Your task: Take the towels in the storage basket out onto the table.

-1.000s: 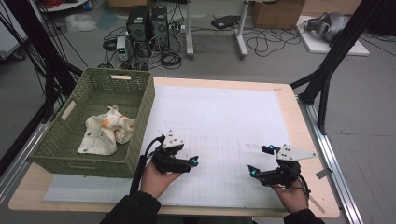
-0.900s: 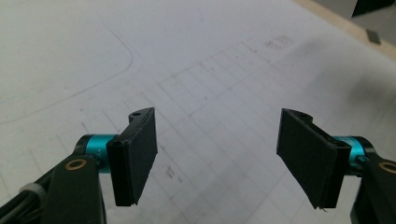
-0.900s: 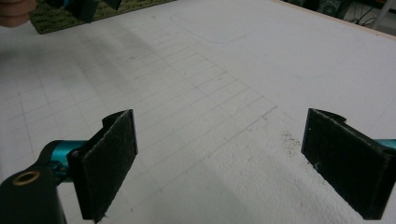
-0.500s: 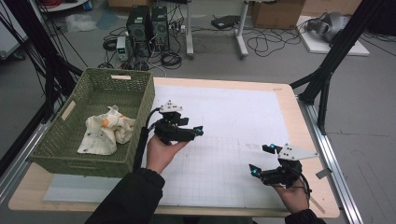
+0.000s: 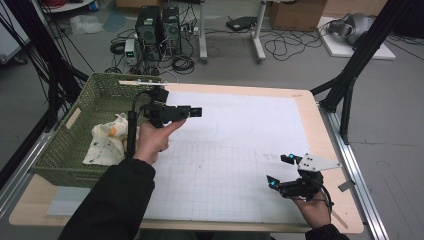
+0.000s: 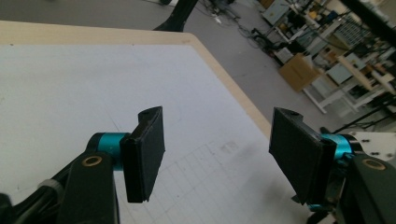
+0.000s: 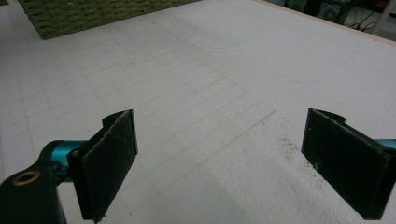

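My left gripper is held up in the air beside the right rim of the green woven basket, pointing right over the white grid mat. In the left gripper view it is open with only the mat between its pads; its jaws have just been closing a little. A crumpled white cloth with small prints lies inside the basket. My right gripper rests low near the table's front right, open; in the right gripper view it has nothing between its pads.
The mat covers most of the wooden table. Black frame legs stand at the right edge, and others stand behind the basket. Computer towers and cables lie on the floor beyond.
The left hand has lifted from the mat's front and travelled away from the person toward the basket's right rim. The right hand has stayed where it was.
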Tool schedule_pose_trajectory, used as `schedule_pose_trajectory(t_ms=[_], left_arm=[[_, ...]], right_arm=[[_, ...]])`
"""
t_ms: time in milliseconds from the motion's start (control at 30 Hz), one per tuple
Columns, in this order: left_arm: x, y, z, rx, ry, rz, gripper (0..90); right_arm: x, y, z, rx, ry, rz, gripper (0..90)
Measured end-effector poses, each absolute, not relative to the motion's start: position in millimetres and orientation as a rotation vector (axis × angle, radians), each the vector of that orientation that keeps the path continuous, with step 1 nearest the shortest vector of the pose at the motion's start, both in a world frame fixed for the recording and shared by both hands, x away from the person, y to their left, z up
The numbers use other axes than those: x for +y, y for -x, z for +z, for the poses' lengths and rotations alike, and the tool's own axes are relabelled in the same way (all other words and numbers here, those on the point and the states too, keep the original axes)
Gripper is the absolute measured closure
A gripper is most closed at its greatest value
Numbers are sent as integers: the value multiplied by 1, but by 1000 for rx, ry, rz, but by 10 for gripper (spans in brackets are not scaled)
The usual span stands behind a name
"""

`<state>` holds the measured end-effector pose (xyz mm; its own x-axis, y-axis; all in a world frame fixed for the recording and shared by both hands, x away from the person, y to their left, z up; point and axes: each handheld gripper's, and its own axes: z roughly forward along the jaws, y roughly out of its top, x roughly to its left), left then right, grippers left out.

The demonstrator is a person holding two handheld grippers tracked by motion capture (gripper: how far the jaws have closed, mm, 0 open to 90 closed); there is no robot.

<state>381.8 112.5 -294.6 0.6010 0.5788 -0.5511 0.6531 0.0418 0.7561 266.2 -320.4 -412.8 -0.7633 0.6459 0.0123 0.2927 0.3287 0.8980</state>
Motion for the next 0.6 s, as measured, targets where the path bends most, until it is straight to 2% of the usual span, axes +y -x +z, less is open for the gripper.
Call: schedule_pose_trajectory(t_ms=[300,600], left_arm=[[148,-392,-294,1069,-1582,-143,358],[191,-401,-300,1148,-1582,-109,370]], right_arm=[[-320,-267,-414,2255,-834,1411,98],[-320,-267,-414,2259,-839,1412,98]])
